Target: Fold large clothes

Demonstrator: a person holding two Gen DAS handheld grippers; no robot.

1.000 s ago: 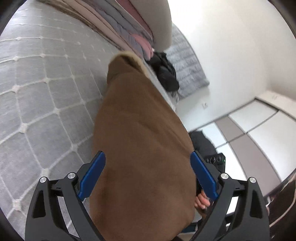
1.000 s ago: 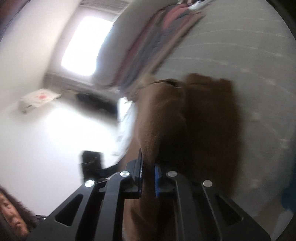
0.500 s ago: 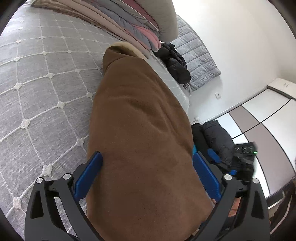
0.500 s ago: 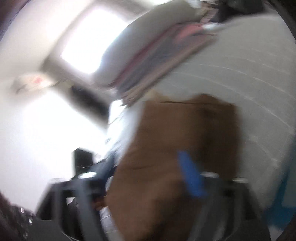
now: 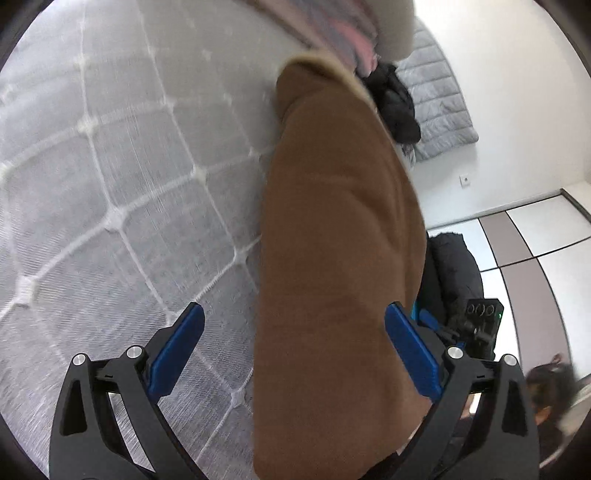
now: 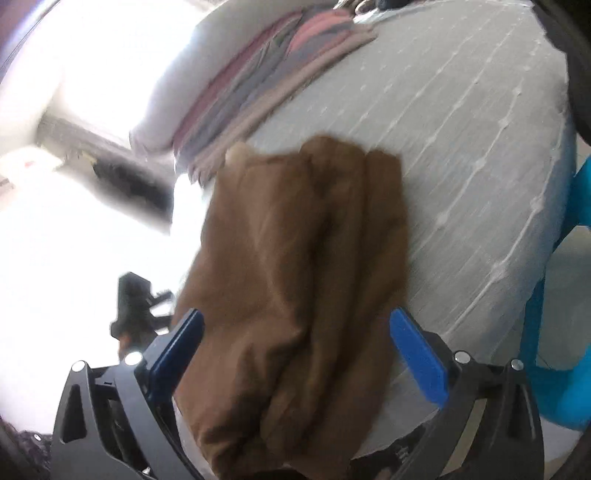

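Brown garment lies folded lengthwise on the bed, near its edge, long axis running near to far; grey quilted cover with white diamond stitching underneath. Right wrist view shows it in several stacked lengthwise folds. Left hand-held gripper released, jaws spread wide above the near part of the garment, pads not pressing it. Right hand-held gripper also released: jaws have just been opening, cloth lies between them but ungripped. Stack of folded pink and grey textiles at the far end of the bed, just beyond the garment. Black jacket right of the garment's far end. Right wrist view blurred.
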